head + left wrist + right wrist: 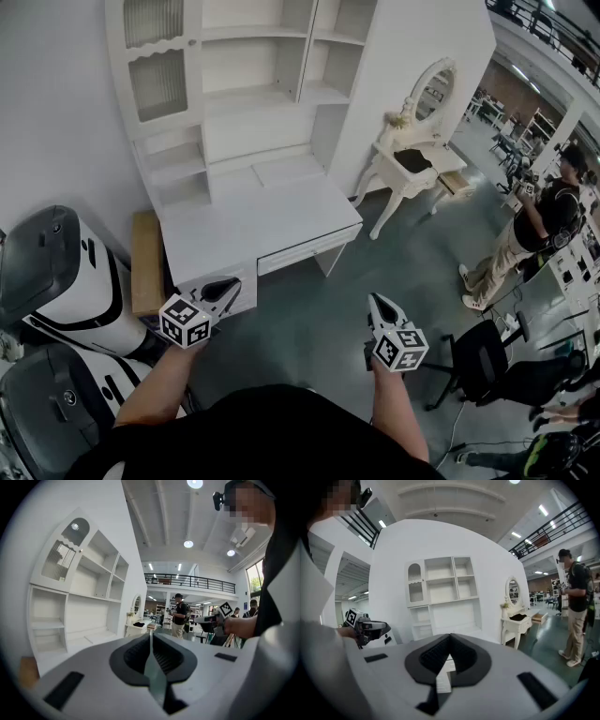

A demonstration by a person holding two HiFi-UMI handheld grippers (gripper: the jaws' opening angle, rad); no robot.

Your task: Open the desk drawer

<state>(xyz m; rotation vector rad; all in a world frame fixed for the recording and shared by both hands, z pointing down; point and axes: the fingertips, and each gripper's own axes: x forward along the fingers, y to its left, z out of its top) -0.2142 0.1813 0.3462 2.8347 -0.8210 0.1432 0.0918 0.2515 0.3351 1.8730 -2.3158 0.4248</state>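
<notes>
Nothing's happening to the drawer (309,250) yet. It sits closed and flush in the front of the white table (253,220), right under the top, toward the right half. Both grippers hang in the air in front of it and well apart from it. The left gripper (228,287) is off the table's near-left corner and the right gripper (377,305) is out over the floor. Both have their jaws pressed together with nothing in them.

My take on doing this well: spread the jaws before going in, not at the last second. I can't make out a handle from here, so I'd look for a knob or the bottom lip, come in level and clamp on that. Then pull straight back along the drawer's run, not sideways, or it'll probably bind. The right gripper looks like it has the cleaner line.

On the views, only the head view actually shows the drawer front. Each gripper view is great for confirming the jaws are closed and empty, but the gripper's own body blocks the lower part of the table. The right gripper view does catch the shelf unit (440,590) on the table. It also shows a vanity (516,620), a person (576,602) standing off to the right, and the other gripper.
</notes>
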